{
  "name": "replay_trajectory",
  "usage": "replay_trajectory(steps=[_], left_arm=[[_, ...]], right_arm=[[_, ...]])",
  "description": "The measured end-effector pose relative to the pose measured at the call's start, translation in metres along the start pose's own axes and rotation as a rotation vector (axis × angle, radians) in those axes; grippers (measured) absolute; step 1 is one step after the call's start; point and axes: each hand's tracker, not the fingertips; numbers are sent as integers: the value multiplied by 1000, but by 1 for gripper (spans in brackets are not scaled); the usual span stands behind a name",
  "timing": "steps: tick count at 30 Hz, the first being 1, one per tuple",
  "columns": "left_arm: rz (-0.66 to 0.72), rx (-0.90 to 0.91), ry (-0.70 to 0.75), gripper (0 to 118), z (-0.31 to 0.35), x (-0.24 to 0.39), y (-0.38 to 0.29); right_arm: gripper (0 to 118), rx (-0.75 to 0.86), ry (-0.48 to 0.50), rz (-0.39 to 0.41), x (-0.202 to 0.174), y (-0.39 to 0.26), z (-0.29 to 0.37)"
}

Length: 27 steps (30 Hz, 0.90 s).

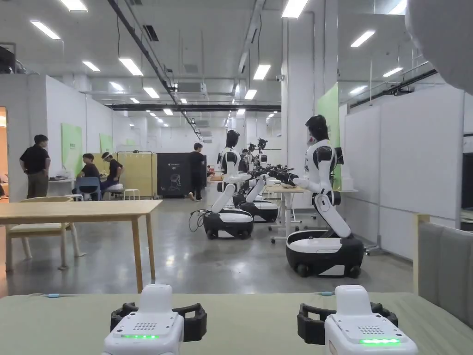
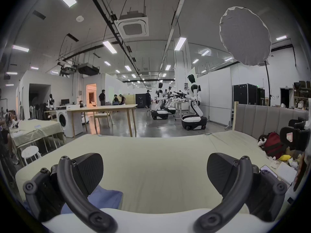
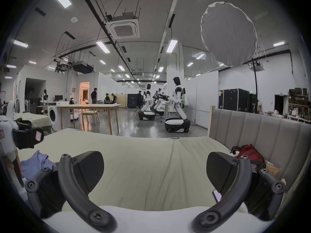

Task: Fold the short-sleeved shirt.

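Left gripper view: left gripper (image 2: pixel 154 174), jaws spread wide and empty, level above the bed (image 2: pixel 151 154); the blue short-sleeved shirt (image 2: pixel 107 198) lies crumpled just below its left jaw. Right gripper (image 3: pixel 154 172), likewise spread and empty, has the shirt off to its left. Folding seems not yet begun; the next move calls for lowering both grippers to spread the shirt flat.

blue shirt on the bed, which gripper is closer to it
Left. The left gripper hangs open right above the blue shirt, which lies by its left jaw. The right gripper, also open, sits off to the shirt's right, over bare bed.
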Motion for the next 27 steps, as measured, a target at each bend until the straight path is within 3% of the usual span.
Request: replay_trajectory(steps=[5,6,7,8,9,10,12,17,20,23,27], left_arm=[[-113,-37,-9,118,2,8,1],[-113,-12,-1,112,6,10,0],[-115,23,-3,97,9,11,0],[-107,44,6,52,12,10,0],[-88,37,13,5,15,11,2],[-62,13,39,0,12,10,4],[4,-10,-1,0,8,4,5],[-32,-22,22,0,3,1,2],[28,-29,45,0,9,-20,1],[58,-32,119,0,24,-59,0],[56,-47,244,0,53,-131,-4]], right_arm=[[117,-35,-3,-1,0,-1,-3],[109,-26,-5,-9,0,-1,-2],[87,-19,-15,-11,0,-2,0],[37,-20,-24,-8,0,-2,0],[5,-30,-41,-3,0,-3,-2],[2,-44,-61,-1,0,-4,-3],[1,-52,-34,-18,3,-5,-4],[1,-60,-39,6,3,-6,-1],[1,-44,-8,-12,-11,0,-2],[1,-36,95,1,-56,9,-5],[1,27,268,52,-145,16,5]])
